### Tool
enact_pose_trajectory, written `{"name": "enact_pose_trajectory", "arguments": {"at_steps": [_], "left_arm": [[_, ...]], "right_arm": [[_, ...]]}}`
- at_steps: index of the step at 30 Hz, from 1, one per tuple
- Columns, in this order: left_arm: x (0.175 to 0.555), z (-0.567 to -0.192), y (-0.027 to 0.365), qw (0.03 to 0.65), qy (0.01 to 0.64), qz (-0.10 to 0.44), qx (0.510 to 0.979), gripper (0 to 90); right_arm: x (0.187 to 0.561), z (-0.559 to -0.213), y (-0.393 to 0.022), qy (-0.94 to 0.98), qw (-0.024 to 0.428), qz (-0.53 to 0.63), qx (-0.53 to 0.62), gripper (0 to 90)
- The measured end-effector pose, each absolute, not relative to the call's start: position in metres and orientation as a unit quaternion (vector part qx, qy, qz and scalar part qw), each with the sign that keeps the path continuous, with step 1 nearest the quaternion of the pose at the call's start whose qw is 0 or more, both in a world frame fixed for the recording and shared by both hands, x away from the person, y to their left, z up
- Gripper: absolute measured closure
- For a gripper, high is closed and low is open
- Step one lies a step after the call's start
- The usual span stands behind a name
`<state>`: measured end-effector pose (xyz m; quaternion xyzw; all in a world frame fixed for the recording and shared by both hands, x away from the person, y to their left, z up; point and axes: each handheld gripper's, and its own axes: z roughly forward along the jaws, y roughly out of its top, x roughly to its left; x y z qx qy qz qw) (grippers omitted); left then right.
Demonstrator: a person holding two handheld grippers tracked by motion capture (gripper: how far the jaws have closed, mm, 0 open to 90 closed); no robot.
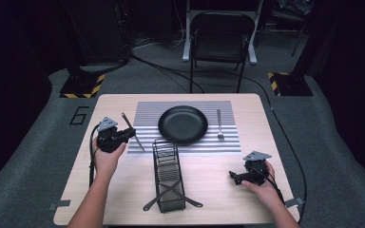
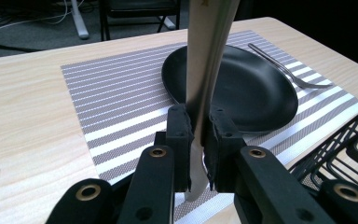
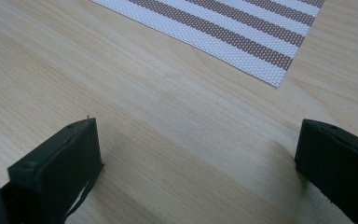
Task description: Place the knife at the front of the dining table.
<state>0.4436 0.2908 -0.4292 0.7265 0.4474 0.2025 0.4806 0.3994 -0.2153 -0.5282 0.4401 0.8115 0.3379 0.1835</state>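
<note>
Clamped between the jaws of the left gripper (image 2: 198, 140) is a table knife (image 2: 205, 70), a slim metal piece held near the left edge of the striped placemat (image 1: 142, 114), above the left part of the table (image 1: 109, 199). In the left gripper view its shaft rises steeply from the pads, and a short length of it hangs below them over the mat; which end points up cannot be told for certain. The knife is judged to be light, stiff and not fragile, but its polished metal is likely to be slippery, so that it could pivot or slide between the pads if it is knocked. The hold is taken on a flat, narrow stretch toward one end; a grip nearer the middle would be expected to swing less. In the high view the knife is seen slanting, tilted away from upright, with the left hand (image 1: 107, 159) wrapped under the gripper's body and the forearm coming in from the near edge.

A black plate (image 1: 183, 124) lies at the middle of the mat, and a fork (image 1: 219, 124) lies on the mat just beside it toward the right edge. A black wire rack (image 1: 167, 175) stands near the near edge, at the middle.

The right gripper (image 3: 198, 154) is held low over bare wood near the near right corner, its jaws spread wide with nothing between them, and the right hand (image 1: 261, 190) is seen behind it.
</note>
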Motion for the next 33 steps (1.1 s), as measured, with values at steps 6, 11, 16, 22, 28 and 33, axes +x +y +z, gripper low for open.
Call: {"name": "enact_pose_trajectory", "arguments": {"at_steps": [6, 11, 16, 22, 28, 33], "left_arm": [[0.435, -0.431, 0.291, 0.481, 0.460, 0.210, 0.717, 80.8], [0.429, -0.431, 0.294, 0.472, 0.481, 0.216, 0.707, 80.7], [0.429, -0.433, 0.297, 0.467, 0.500, 0.221, 0.695, 80.0], [0.440, -0.435, 0.296, 0.466, 0.525, 0.230, 0.674, 79.6], [0.464, -0.435, 0.291, 0.474, 0.537, 0.219, 0.662, 80.5], [0.482, -0.436, 0.286, 0.474, 0.540, 0.205, 0.664, 80.7]], "right_arm": [[0.399, -0.528, -0.215, 0.812, 0.183, 0.337, 0.440, 0.0], [0.399, -0.528, -0.215, 0.812, 0.183, 0.338, 0.440, 0.0], [0.399, -0.528, -0.215, 0.811, 0.184, 0.338, 0.440, 0.0], [0.399, -0.528, -0.215, 0.811, 0.184, 0.338, 0.441, 0.0], [0.399, -0.528, -0.215, 0.811, 0.184, 0.338, 0.441, 0.0], [0.399, -0.528, -0.215, 0.811, 0.184, 0.338, 0.441, 0.0]]}}
